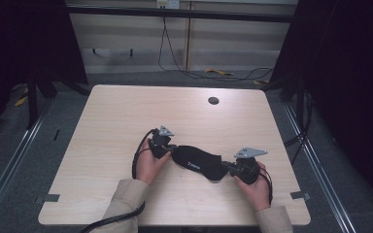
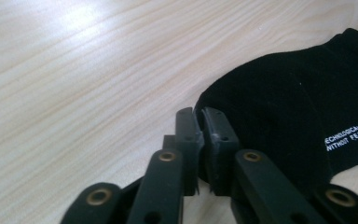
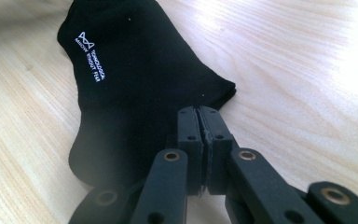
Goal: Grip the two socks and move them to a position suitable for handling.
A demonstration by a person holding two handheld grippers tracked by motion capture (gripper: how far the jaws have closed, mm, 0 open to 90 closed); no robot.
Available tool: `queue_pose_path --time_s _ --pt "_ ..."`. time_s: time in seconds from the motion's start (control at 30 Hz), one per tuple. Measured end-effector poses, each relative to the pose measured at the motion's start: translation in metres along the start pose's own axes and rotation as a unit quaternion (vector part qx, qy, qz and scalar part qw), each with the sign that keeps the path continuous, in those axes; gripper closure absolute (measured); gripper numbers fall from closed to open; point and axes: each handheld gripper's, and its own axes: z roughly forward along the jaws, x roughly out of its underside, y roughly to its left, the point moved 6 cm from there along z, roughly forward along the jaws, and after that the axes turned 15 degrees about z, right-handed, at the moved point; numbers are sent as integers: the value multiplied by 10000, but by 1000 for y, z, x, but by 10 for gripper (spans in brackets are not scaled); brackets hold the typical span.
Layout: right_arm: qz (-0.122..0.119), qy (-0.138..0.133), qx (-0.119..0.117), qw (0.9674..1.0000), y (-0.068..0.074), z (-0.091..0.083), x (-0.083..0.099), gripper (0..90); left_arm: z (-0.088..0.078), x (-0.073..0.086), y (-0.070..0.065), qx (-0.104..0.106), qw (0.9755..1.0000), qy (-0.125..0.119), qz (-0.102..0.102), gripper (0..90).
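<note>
Though flat, sock between both jaws

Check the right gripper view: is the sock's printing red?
No, the printing on the black sock is white.

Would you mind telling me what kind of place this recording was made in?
Probably a lab or recording booth rather than a home: a bare light-wood table with a cable hole stands between dark curtains, with metal floor rails alongside and loose cables along the back wall.
</note>
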Motion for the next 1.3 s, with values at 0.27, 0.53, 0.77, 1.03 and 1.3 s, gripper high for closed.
queue_pose_path --time_s 0.27,0.53,0.77,1.03,1.3 --pt "-17 2 7 10000 0 0 0 877 7 6 -1 131 9999 34 0 614" --pt "10 -12 4 10000 0 0 0 875 8 5 -5 480 9986 -49 -215 842" --pt "39 -89 21 10000 0 -2 -4 856 1 0 -8 569 9982 81 -193 867" --pt "-330 -235 -328 9986 28 0 -20 900 -20 -15 -12 783 9969 -120 0 866" --pt "-699 10 -451 9965 52 21 -20 900 -30 -27 -16 852 9962 -97 173 866"
